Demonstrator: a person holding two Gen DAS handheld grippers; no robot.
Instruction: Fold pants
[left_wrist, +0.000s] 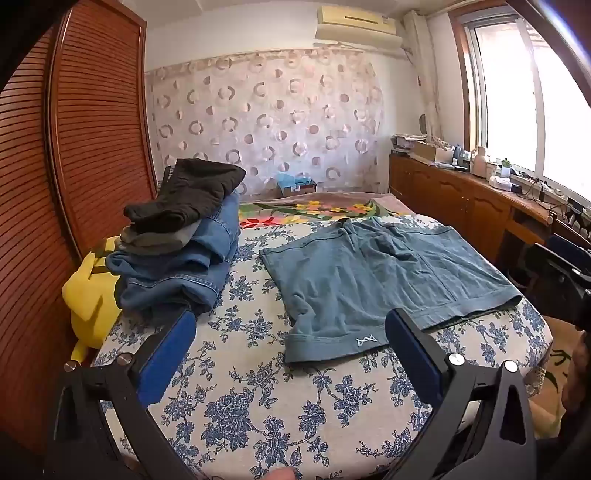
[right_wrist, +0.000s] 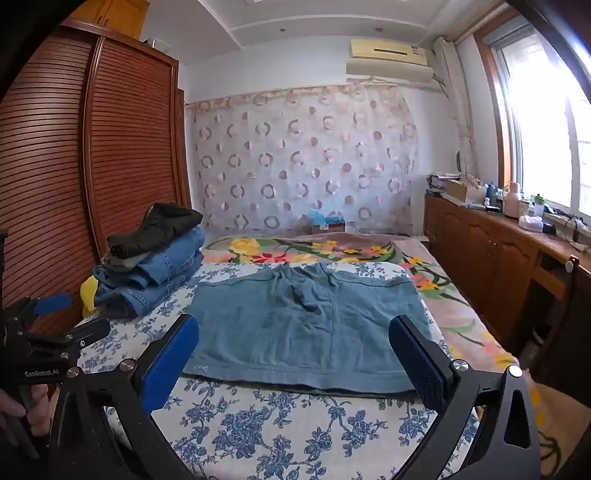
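We hold the left gripper (left_wrist: 291, 332) wide open above the flowered sheet (left_wrist: 258, 398), nothing between its blue pads (left_wrist: 168, 354). The right gripper (right_wrist: 295, 336) is spread open too, hovering empty. Just past both, the blue shorts (right_wrist: 295, 328) lie flat on the bed, hem toward us, waistband away. Over to the left sits a pile of folded clothes (left_wrist: 177, 254), jeans under a dark garment, beside something yellow (left_wrist: 88, 291). Farther back, the patterned curtain (right_wrist: 303, 162) and wooden wardrobe (right_wrist: 92, 166).
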